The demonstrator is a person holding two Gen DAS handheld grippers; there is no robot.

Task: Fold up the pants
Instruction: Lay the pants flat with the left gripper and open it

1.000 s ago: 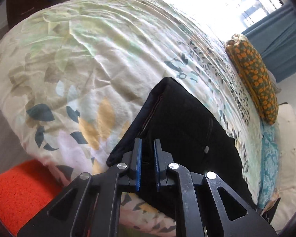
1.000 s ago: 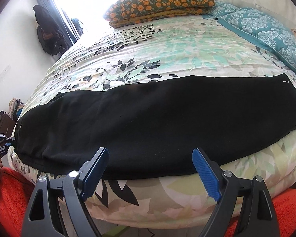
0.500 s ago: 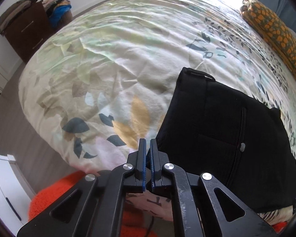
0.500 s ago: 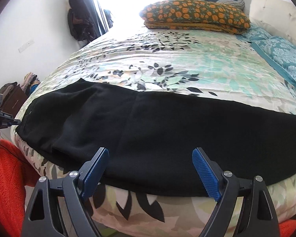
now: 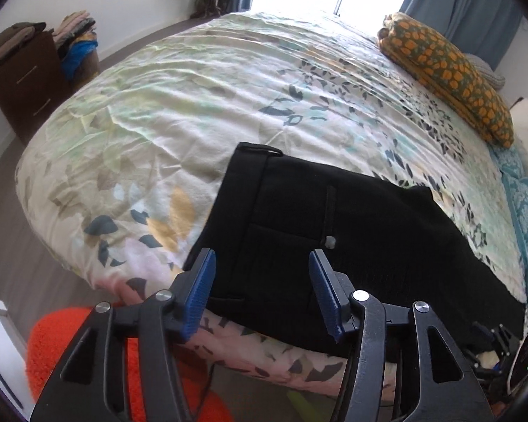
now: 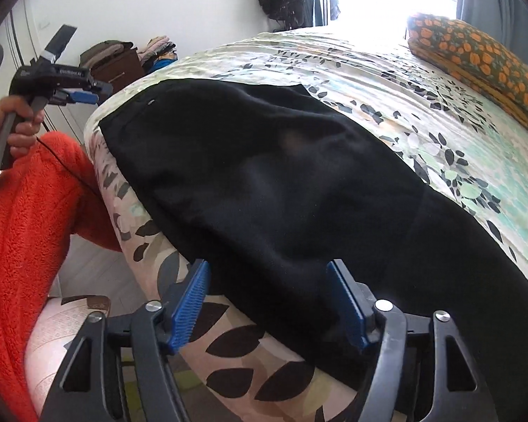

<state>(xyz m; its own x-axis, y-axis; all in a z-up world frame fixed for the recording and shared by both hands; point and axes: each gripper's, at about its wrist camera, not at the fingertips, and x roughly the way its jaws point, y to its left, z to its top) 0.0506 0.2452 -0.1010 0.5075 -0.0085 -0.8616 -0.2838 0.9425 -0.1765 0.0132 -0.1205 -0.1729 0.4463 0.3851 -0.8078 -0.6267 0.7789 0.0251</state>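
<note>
Black pants (image 5: 334, 232) lie flat along the near edge of the floral duvet (image 5: 200, 98), waistband end toward the dresser (image 5: 24, 81). Left gripper (image 5: 262, 290), jaws opening w/ nothing between them, hovers just short of the waistband. Right gripper (image 6: 272, 307), jaws closing, straddles the pants' near hem w/o pinching yet. Risk: pads catch only the top layer, or duvet too, so the fold drags crooked.

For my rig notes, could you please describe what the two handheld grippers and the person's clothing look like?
Both the left gripper and the right gripper have black cut-out frames, silver rivets and ribbed blue fingers. The person wears a fluffy orange-red garment.
</note>
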